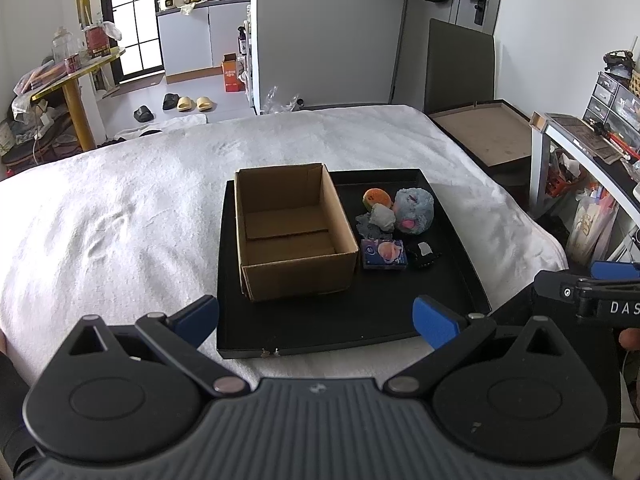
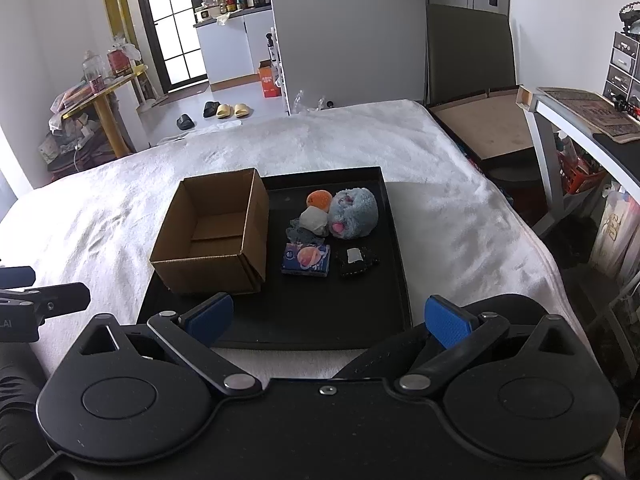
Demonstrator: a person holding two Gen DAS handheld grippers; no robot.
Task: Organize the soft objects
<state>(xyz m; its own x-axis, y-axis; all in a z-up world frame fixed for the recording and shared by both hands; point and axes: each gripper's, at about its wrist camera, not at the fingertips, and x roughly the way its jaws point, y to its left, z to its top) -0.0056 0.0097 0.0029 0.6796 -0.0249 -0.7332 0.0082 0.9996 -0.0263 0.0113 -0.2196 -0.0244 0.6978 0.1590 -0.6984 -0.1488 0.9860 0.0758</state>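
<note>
A black tray lies on a white blanket. On its left half stands an empty open cardboard box. Right of the box lie soft things: a blue-grey plush, an orange ball, a white lump, a grey cloth, a blue packet and a small black item. My left gripper hovers open at the tray's near edge. My right gripper is open too, holding nothing.
The blanket covers a bed-like surface. A brown board and a white desk stand to the right. Slippers lie on the floor beyond. The right gripper's tip shows at the right edge of the left wrist view.
</note>
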